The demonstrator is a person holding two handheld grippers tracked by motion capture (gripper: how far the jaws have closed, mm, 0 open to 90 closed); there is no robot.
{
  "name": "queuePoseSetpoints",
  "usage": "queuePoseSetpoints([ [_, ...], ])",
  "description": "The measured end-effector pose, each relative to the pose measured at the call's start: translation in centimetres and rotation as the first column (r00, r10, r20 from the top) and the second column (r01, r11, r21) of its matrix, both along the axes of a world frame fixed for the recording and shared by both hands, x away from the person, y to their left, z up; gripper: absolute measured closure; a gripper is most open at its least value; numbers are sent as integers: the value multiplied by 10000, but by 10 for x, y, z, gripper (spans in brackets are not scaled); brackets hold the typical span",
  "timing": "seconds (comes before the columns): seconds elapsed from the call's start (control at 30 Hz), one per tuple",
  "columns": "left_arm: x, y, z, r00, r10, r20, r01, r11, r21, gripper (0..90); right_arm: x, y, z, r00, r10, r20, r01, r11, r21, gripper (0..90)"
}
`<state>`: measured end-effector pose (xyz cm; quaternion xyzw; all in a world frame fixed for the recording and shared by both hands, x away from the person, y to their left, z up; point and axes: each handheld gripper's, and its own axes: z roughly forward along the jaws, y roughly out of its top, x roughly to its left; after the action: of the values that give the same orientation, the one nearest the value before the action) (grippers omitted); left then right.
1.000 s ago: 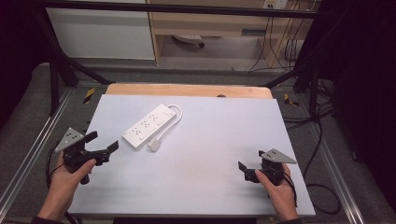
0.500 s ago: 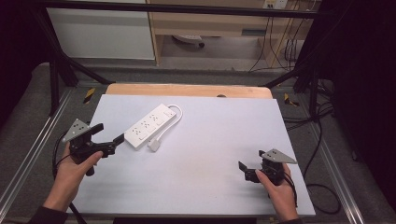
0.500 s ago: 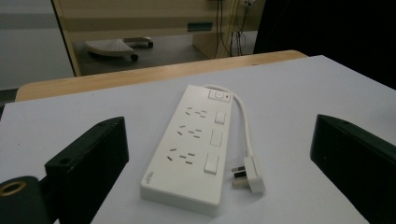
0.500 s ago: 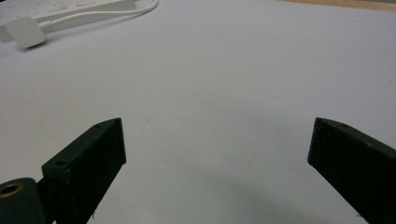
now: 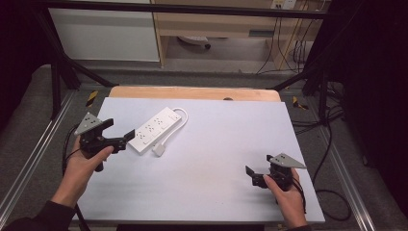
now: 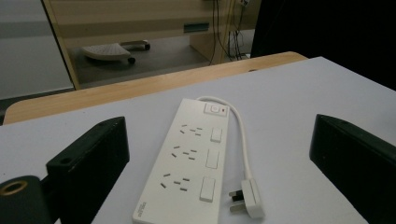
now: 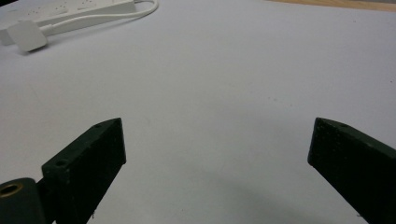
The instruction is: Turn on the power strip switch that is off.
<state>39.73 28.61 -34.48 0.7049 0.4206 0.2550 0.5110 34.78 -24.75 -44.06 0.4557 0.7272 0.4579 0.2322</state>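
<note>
Pale grey, the surface (image 5: 216, 159) runs back to a wooden strip along its far edge, with cabinets and hanging cables beyond. Your white power strip (image 5: 155, 130) lies on the far left part of it, set at a slant, its short cord looping round to a plug (image 5: 158, 150) that rests just beside the strip's near end. Your left gripper (image 5: 122, 139) sits close to that near end, not touching it, its fingers (image 6: 88, 163) spread wide and empty with the power strip framed between them in the left gripper view. Your right gripper (image 5: 254, 175) is well apart, near the front right of the surface, its fingers (image 7: 86, 175) likewise wide open and empty.
</note>
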Motion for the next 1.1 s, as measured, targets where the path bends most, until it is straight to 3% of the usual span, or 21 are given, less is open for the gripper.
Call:
queuePoseSetpoints([
  [0.43,26,-17,2,9998,-10,-177,9,10000,-66,56,-1,1,0,10000,31,11,-31,10000,-52,46],
  [0.63,38,-28,-2,9997,48,-260,-45,9999,132,59,-2,0,1,10000,7,66,-7,10000,8,46],
  [1.1,51,-39,-2,9996,110,-268,-104,9996,251,86,-1,1,2,10000,-40,31,40,10000,48,46],
])
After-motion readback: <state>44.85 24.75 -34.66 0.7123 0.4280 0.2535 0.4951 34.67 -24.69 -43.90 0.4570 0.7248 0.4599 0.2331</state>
